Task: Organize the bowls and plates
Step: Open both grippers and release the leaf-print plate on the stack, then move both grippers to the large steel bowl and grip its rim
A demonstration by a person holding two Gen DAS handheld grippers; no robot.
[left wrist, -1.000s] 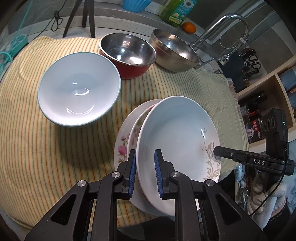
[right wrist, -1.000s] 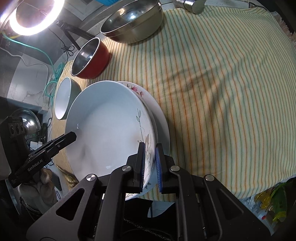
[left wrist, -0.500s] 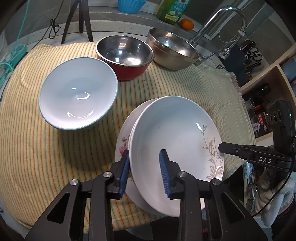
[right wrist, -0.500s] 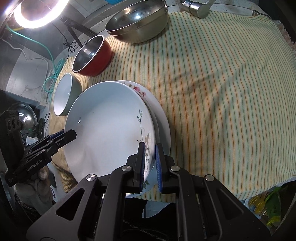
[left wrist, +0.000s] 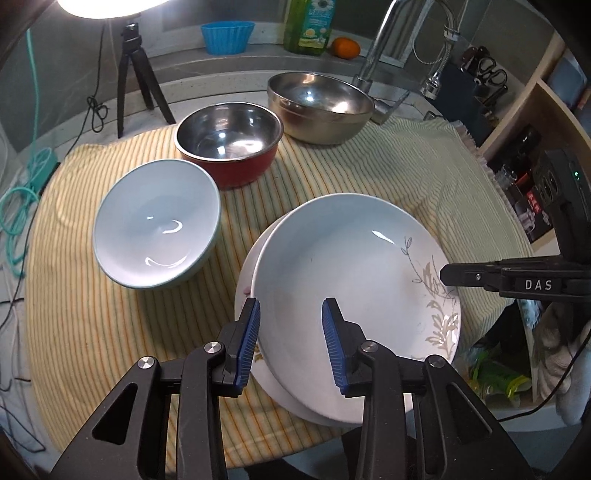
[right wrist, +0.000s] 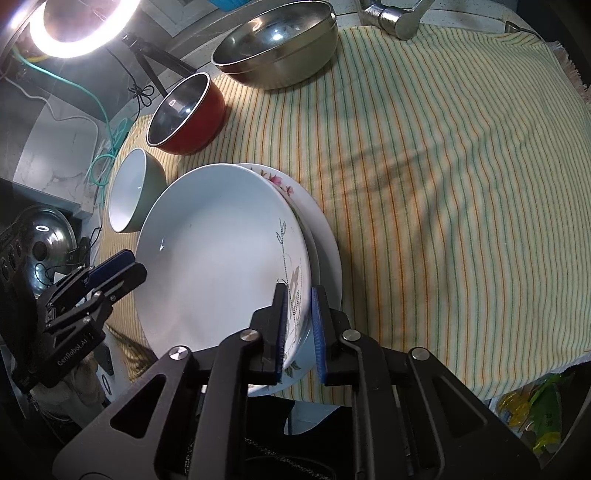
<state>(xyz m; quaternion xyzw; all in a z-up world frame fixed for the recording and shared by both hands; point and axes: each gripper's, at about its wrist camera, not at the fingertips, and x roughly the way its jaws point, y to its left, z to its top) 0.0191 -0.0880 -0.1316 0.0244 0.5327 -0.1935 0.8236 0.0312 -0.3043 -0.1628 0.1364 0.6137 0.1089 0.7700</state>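
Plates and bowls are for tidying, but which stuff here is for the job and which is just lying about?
For the job: leaf plate, flowered plate under it, pale bowl, red bowl, steel bowl.

Just lying about: soap bottle, orange, blue cup, tap, ring light.

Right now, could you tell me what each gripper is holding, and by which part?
The right gripper pinches the white leaf-patterned plate at its near rim. The left gripper is opening and holds nothing, its pads astride that plate's opposite rim.
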